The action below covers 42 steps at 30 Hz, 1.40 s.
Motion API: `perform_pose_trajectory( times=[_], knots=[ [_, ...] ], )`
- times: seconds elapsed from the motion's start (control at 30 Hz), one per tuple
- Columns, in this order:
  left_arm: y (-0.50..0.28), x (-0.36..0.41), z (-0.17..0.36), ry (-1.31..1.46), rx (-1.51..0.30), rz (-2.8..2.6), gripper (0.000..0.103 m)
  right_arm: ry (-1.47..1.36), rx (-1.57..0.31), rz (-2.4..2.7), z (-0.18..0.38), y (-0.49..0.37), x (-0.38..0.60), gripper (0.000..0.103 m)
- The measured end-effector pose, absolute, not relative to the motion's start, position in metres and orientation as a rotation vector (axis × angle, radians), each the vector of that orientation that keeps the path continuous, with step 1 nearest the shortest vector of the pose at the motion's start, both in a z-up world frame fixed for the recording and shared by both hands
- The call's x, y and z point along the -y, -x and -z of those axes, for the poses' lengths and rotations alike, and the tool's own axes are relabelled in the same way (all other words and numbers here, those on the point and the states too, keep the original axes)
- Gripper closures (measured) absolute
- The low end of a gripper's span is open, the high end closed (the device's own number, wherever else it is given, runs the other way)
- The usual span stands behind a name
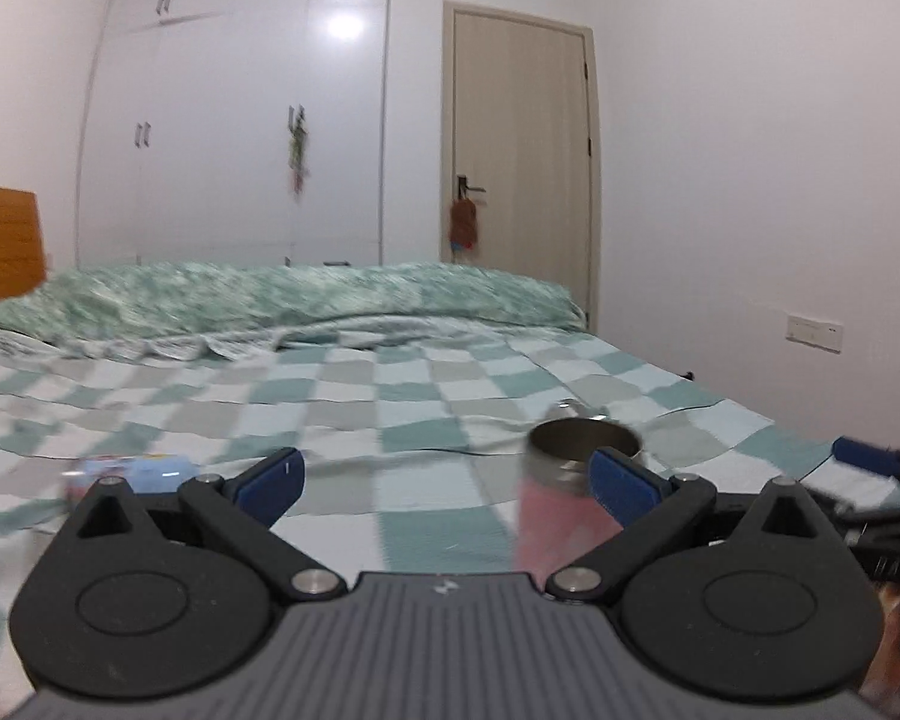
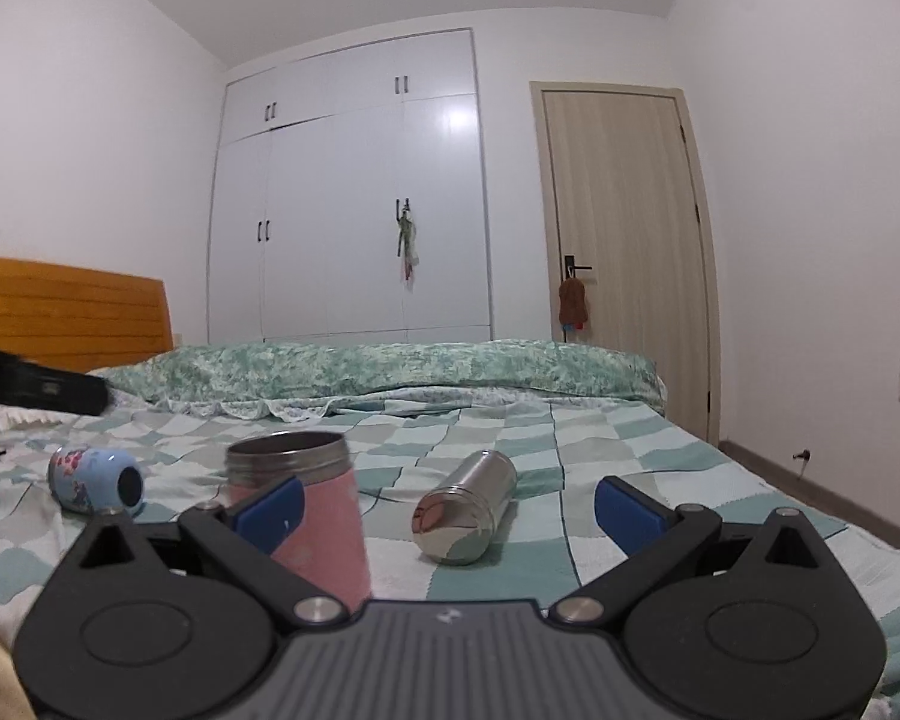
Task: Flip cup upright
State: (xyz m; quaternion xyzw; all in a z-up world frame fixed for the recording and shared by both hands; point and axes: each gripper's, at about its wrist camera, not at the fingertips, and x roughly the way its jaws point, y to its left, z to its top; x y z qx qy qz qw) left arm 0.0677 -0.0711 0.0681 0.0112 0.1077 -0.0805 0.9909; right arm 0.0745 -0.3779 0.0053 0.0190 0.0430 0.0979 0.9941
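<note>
Both tools are spread wide and hold nothing. From the left tool (image 1: 447,480), the pink cup (image 1: 555,510) stands upright on the bed (image 1: 390,384), mouth up, just behind the right-hand pad (image 1: 624,486), blurred; whether they touch is unclear. From the right tool (image 2: 447,507), it stands behind the left-hand pad (image 2: 270,510). Only this view shows the steel cup (image 2: 465,507) lying on its side ahead between the pads, and the blue cup (image 2: 93,479) lying clearly at the left.
</note>
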Motion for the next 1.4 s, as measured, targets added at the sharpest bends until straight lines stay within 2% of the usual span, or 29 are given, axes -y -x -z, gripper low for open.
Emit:
perform_pose_trajectory(
  times=[0.3, 0.53, 1.4],
  knots=[
    [-0.017, 0.01, -0.029, -0.013, -0.227, -0.022, 0.0, 0.058, -0.116, -0.21, -0.007, -0.036, 0.356, 0.0],
    [0.001, -0.008, -0.001, -0.018, -0.181, -0.084, 0.0, 0.096, -0.123, -0.192, 0.001, -0.018, 0.344, 0.0],
    [0.015, -0.007, 0.009, -0.039, -0.126, -0.107, 0.0, 0.108, -0.047, -0.078, 0.009, -0.009, 0.347, 0.0]
  ],
)
